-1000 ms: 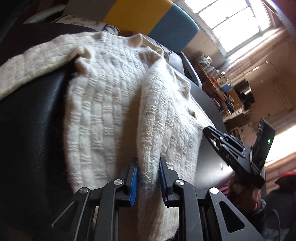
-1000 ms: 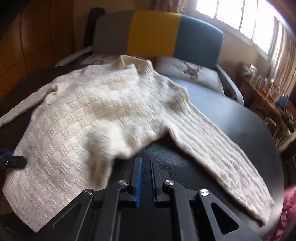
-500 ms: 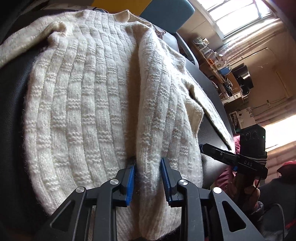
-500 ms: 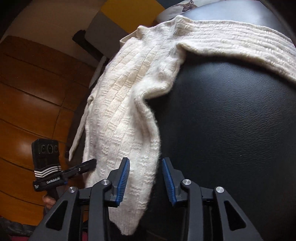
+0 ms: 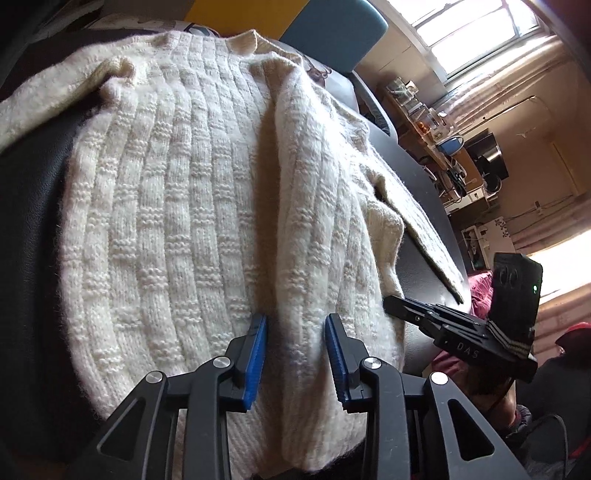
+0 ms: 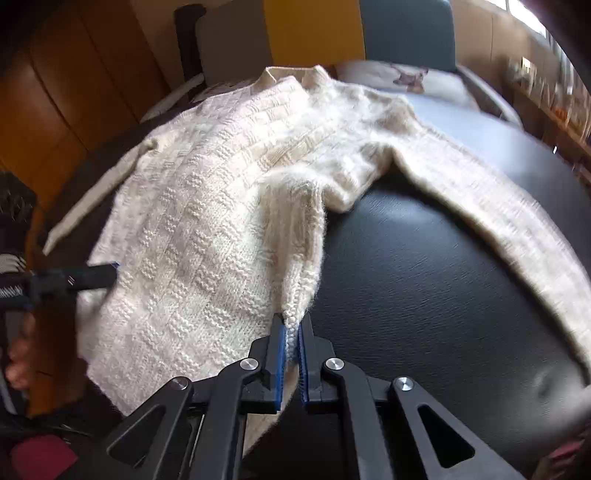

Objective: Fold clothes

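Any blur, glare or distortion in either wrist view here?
Left wrist view: sharp, blown-out window, strong fisheye curving of the cream knitted sweater. Right wrist view: motion blur smears its sleeve and background; the right tool stays crisp.

The hem of the sweater (image 5: 207, 206) is hidden beneath the left gripper (image 5: 295, 350), and whether any knit is touched by its spread fingers cannot be told. Ahead and right of the right gripper (image 6: 291, 343), the far sleeve (image 6: 498, 206) is smeared by motion blur and cut off by the frame edge. To its left, the hand (image 6: 18, 354) is blurred and cropped.
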### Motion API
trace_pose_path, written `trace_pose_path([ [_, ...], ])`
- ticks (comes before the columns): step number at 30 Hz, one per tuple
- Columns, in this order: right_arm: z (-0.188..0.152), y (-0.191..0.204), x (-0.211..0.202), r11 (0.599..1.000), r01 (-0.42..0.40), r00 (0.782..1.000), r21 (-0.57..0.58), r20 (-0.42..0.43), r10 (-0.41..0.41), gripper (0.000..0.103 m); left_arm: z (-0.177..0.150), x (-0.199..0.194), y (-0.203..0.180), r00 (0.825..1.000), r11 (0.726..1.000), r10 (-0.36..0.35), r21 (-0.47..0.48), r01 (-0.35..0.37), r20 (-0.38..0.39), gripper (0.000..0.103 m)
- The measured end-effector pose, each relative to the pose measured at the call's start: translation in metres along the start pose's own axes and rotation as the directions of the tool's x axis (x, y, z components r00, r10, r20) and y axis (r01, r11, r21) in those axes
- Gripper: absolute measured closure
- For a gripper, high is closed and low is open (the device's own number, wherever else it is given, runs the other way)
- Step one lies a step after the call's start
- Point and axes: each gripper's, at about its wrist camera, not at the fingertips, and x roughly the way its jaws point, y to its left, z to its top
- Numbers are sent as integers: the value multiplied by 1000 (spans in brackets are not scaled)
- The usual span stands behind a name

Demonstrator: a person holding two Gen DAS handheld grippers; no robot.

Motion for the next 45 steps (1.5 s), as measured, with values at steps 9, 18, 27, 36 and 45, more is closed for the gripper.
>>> trace_pose_path([
  [9, -19, -41, 17, 985, 157, 987, 69, -51, -154, 97, 2, -46, 55, 986, 984, 132, -137, -117, 102, 52],
  [18, -18, -47, 16, 987, 143, 989, 78, -52, -139, 94, -12, -36, 58, 974, 976, 210, -87, -202, 91, 93],
  [27, -22, -50, 16, 983, 173, 984, 62, -44, -170, 94, 9, -71, 74, 936, 949, 314, -92, -302, 159, 94],
  [36, -13, -75, 1, 982, 141, 990, 129, -36, -138, 83, 10, -80, 98, 933, 930, 337, -204, -307, 130, 90],
  [45, 64, -77, 1, 985, -53, 992, 166, 121, 33, 80, 62, -47, 54, 959, 973, 229, -55, -222, 170, 73],
])
